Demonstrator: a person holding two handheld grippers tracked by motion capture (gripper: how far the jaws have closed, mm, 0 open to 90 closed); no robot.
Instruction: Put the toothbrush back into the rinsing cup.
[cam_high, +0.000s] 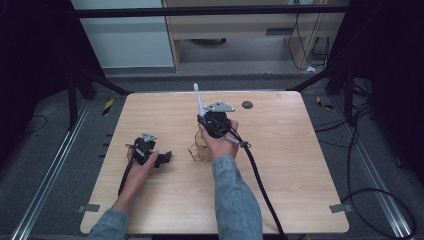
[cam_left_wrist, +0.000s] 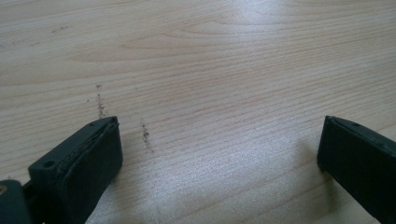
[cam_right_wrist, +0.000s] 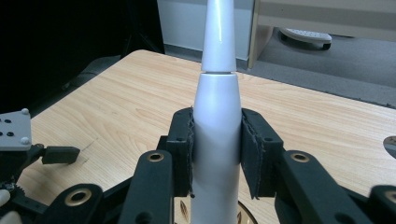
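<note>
The right gripper (cam_right_wrist: 215, 154) clamps a white electric toothbrush (cam_right_wrist: 215, 135), long axis pointing up and away; the left gripper (cam_left_wrist: 219, 154) rests wide open, empty, on the table (cam_left_wrist: 210, 70).

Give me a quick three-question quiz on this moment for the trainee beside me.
1. True or false: the right claw is clamped on a white tapered tool.
2. What lies between the left claw's jaws? A) a cup B) bare wooden table C) a cloth
3. In the high view, what sits on the table just beneath the right hand?

Key: 1 true. 2 B: the jaws stand wide apart over bare wood. 3 a thin wire stand, partly hidden by the hand.
</note>
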